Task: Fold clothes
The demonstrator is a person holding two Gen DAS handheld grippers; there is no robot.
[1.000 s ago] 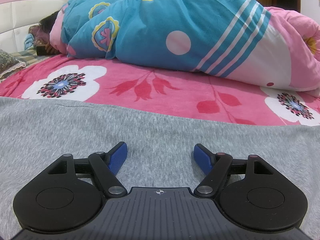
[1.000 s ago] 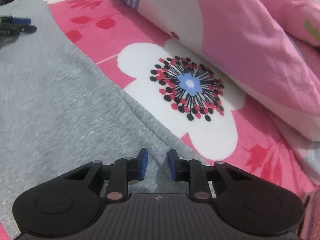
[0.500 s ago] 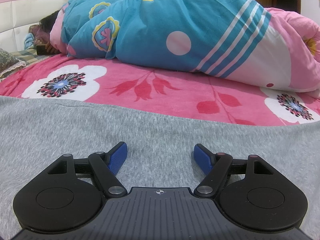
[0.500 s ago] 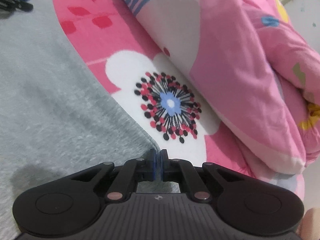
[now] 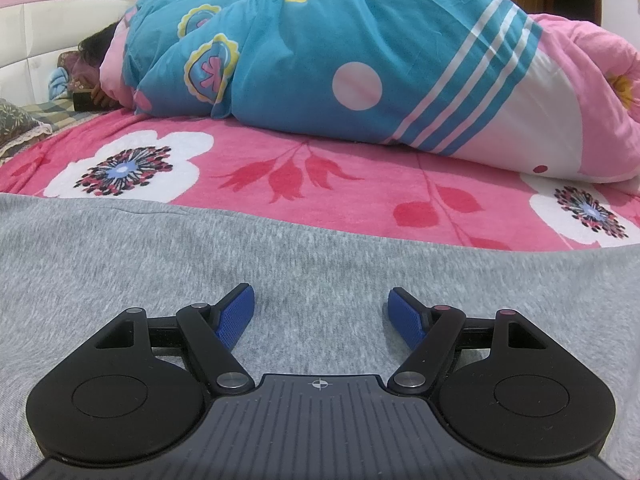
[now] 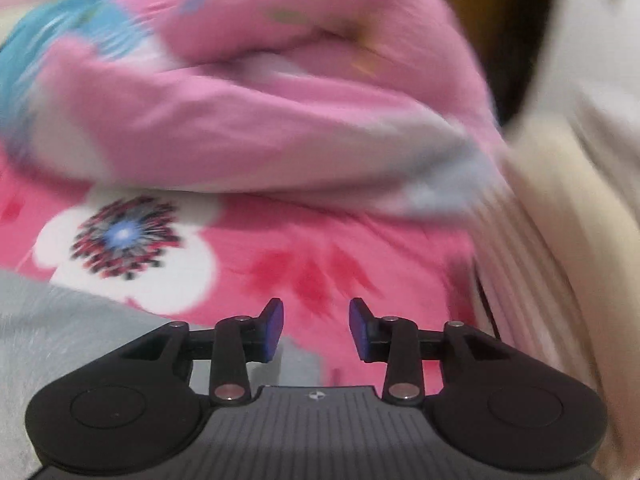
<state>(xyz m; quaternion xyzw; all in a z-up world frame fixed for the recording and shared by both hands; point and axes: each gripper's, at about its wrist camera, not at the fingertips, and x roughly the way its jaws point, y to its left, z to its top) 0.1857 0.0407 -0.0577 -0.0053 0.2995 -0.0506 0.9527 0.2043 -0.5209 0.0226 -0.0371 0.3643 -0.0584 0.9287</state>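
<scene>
We hold the left tool (image 5: 321, 310) spread apart over the grey garment (image 5: 320, 264) at lower frame; the right tool (image 6: 316, 330), just opening, grips nothing above the pink floral bed (image 6: 320, 240).

Bare pink sheet (image 5: 360, 184) gives room ahead; rolled quilt (image 5: 360, 60) blocks beyond, full width.

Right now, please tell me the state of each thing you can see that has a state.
grey garment: spread flat on the bed, not yet folded.
left gripper: open, low over the grey garment, nothing between its jaws.
right gripper: open, jaws have just been opening, nothing between them.
quilt: heaped along the far side of the bed.
</scene>
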